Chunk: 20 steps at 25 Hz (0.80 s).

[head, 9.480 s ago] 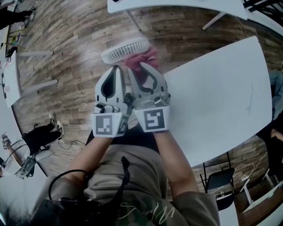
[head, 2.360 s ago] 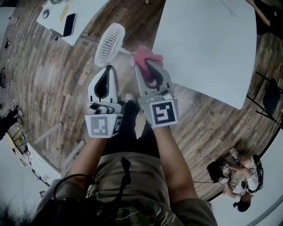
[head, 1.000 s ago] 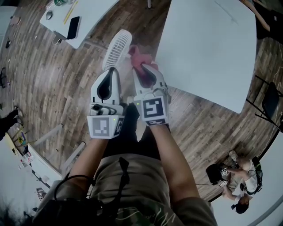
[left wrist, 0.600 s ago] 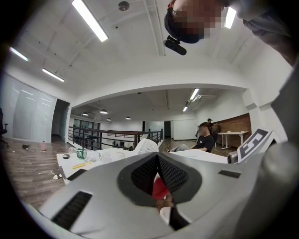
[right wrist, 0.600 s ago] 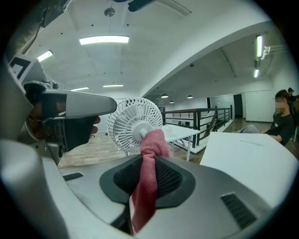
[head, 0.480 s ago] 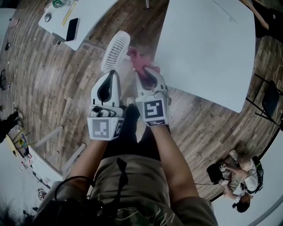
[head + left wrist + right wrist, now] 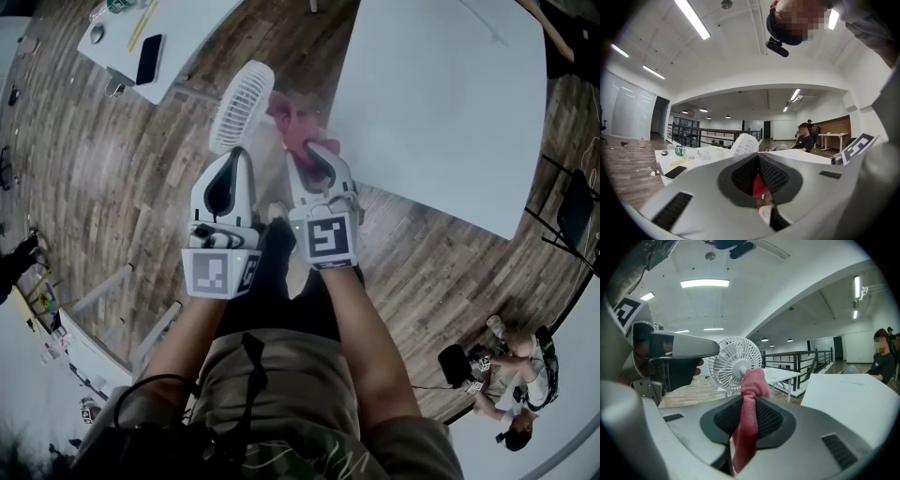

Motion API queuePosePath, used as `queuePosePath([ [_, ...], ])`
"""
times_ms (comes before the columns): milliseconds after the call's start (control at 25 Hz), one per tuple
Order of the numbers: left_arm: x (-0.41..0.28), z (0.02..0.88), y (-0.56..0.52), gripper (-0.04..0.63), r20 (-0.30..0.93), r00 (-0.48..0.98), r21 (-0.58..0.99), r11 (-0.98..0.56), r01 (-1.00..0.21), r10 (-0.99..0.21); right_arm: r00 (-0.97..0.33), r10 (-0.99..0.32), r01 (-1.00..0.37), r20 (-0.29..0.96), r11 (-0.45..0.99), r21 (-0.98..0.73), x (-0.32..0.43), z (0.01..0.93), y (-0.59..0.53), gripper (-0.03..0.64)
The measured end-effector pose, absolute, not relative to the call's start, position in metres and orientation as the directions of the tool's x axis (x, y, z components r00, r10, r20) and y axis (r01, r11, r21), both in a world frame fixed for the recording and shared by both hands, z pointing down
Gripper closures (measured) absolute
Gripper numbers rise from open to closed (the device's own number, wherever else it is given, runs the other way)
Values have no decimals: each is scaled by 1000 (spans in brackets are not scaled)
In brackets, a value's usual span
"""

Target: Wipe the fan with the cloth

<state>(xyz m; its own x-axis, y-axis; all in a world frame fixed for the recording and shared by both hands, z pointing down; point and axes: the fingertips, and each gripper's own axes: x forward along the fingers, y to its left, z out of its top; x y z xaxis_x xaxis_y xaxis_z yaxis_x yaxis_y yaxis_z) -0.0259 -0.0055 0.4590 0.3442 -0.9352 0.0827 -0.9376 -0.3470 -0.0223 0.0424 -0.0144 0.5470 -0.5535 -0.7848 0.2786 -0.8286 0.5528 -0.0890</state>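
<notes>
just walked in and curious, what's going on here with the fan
A person with a gripper in each hand is wiping a small white fan, held in the air over the wooden floor. The left gripper is shut on the fan. The right gripper is shut on a pink cloth, with its bunched end against the grille near the hub. A white table stands at the right.

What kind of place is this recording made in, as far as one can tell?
Probably an open-plan office or workshop hall: a large white table on a wood-plank floor, ceiling strip lights, and a black railing as on an upper level.
</notes>
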Motion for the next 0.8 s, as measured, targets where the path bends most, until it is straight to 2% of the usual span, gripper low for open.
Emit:
queuePosePath([
  [800,-14,482,-5,575,33,369,-41,-370,-928,-929,-578,-784,-814,228,573,-96,46,584,-8,538],
])
